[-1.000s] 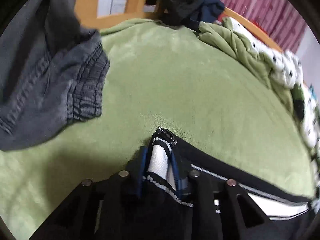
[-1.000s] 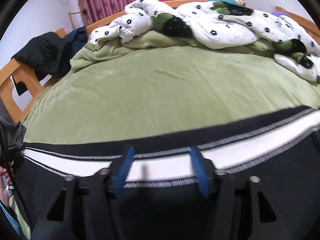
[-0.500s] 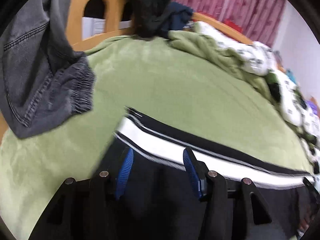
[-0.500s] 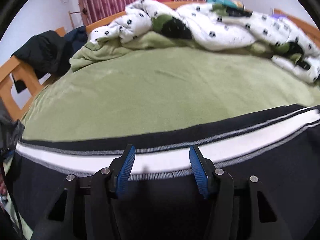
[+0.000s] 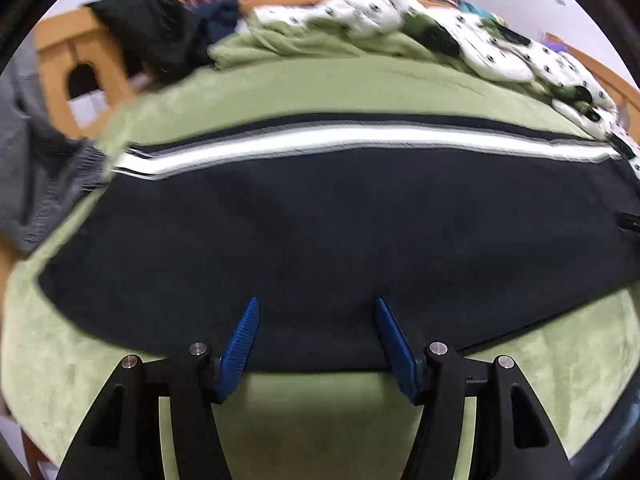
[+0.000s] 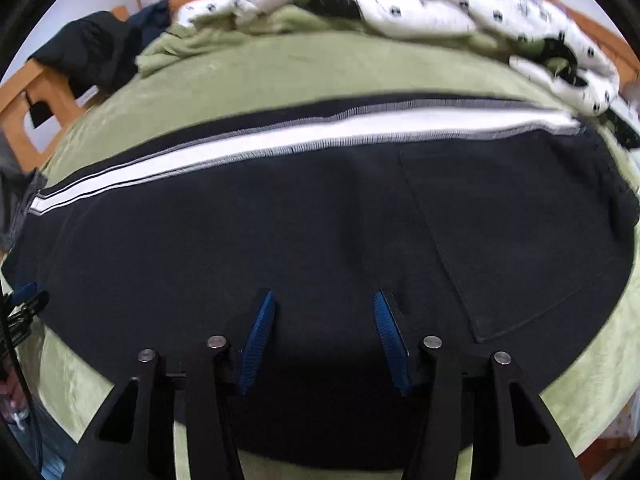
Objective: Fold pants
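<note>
Pants [image 5: 340, 232], dark with a white side stripe [image 5: 320, 142], lie spread lengthwise across the green blanket [image 5: 320, 88], seemingly already folded leg over leg into one long band; a back pocket [image 6: 512, 240] faces up at the right. By that reading the lengthwise fold is done and the crosswise folds remain. The left gripper [image 5: 316, 312] and the right gripper [image 6: 322, 306] hover at the near edge with jaws spread, holding nothing. Motion blur smears the stripe, both ends of the garment run out toward the frame edges, and whether a second leg lies underneath cannot be confirmed.
</note>
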Demonstrator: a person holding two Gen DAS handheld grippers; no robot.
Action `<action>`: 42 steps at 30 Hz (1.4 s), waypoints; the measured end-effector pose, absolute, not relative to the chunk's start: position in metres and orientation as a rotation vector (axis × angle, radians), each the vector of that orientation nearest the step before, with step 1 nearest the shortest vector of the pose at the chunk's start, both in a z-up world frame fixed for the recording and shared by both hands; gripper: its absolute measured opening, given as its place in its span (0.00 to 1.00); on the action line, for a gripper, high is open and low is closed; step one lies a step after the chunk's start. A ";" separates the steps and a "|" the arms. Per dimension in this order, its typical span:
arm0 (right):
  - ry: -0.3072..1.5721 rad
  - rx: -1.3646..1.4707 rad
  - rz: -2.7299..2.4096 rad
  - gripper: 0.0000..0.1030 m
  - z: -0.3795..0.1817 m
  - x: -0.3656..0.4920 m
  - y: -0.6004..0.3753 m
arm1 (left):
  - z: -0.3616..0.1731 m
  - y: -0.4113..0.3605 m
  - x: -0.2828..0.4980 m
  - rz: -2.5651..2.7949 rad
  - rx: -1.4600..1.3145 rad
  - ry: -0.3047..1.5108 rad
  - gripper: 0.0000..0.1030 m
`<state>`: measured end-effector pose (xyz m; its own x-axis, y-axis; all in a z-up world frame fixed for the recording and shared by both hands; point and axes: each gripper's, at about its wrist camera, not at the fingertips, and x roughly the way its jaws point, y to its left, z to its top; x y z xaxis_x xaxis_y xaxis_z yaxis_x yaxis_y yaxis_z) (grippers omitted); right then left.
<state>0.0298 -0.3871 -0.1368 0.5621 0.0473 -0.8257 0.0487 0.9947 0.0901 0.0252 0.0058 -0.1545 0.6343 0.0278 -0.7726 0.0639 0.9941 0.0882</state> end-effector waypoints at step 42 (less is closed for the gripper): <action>0.864 0.109 -0.106 0.59 -0.124 0.007 -0.491 | -0.140 0.022 0.024 -0.087 -0.123 0.909 0.60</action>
<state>0.0074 -0.4908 -0.1240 0.6450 -0.0490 -0.7626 0.1376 0.9891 0.0529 0.0245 0.0217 -0.1404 0.6120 -0.1273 -0.7805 0.0235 0.9894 -0.1430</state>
